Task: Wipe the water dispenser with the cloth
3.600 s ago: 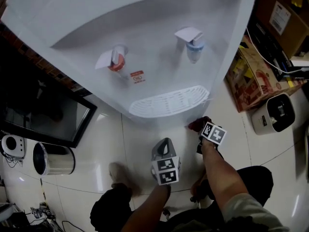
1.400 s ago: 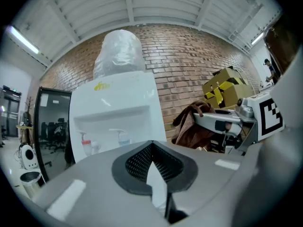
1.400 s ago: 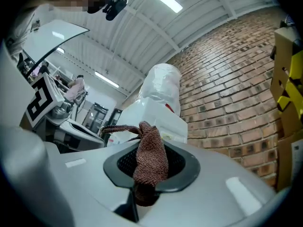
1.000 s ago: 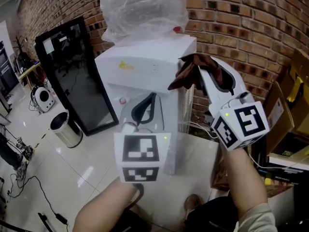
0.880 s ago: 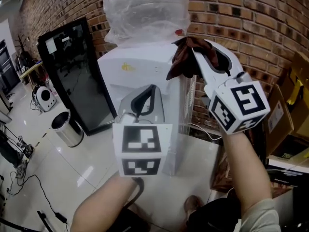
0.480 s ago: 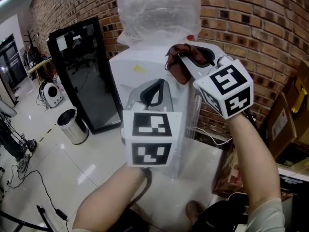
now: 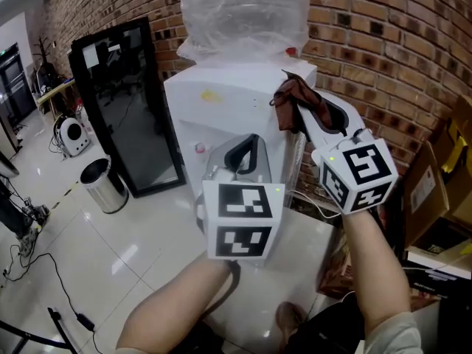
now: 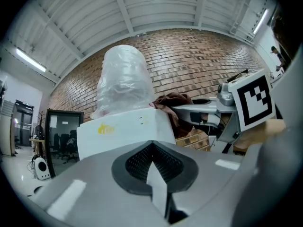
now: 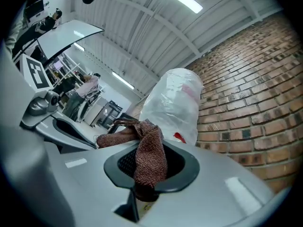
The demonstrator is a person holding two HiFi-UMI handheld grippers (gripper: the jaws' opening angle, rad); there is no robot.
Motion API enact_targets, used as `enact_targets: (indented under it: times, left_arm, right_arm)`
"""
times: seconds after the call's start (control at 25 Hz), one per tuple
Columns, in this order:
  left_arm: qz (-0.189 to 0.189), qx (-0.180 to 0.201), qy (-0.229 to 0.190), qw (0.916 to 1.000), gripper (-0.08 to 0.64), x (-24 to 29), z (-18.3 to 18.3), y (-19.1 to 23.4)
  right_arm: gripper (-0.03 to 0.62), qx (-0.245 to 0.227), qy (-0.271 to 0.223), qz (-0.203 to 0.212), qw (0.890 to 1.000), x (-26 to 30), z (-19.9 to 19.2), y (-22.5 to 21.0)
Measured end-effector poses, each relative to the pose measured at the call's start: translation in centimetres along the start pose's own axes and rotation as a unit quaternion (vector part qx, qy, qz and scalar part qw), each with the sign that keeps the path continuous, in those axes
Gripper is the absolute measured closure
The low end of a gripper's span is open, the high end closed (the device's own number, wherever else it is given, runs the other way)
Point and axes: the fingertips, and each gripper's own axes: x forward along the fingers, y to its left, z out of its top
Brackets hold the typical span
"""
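Note:
The white water dispenser (image 7: 221,102) stands against the brick wall, with a clear bottle (image 7: 243,13) on top. My right gripper (image 7: 299,113) is shut on a crumpled brown cloth (image 7: 295,98), and its jaws are closing a little tighter on it. It holds the cloth at the dispenser's top right corner. In the right gripper view the cloth (image 9: 149,155) hangs out between the pads, in front of the bottle (image 9: 173,103). My left gripper (image 7: 247,142) is shut and holds nothing. It sits lower, in front of the dispenser's face (image 8: 123,129).
A tall black glass panel (image 7: 125,102) leans on the wall left of the dispenser, with a steel bin (image 7: 103,183) at its foot. Cardboard boxes (image 7: 442,175) stand at the right. Cables (image 7: 44,286) trail over the tiled floor at the lower left.
The head view has lifted from the taps to the dispenser's top. The right gripper carried the cloth left over the top edge, then back to the right corner. The left gripper shifted slightly right.

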Motion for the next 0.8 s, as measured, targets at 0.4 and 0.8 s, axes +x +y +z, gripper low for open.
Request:
enact_targets:
  times: [0.4,0.8]
  left_arm:
    - [0.002,-0.026,0.033,0.9991,0.56,0.5,-5.6,-2.0]
    - [0.024,-0.034,0.063,0.9971,0.56,0.1,-12.7,-2.8]
  right_arm:
    - [0.515,0.047,0.072,0.025,0.996,-2.6,-9.1,3.3]
    - [0.514,0.093,0.154,0.062,0.982,-5.7,-18.1,7.3]
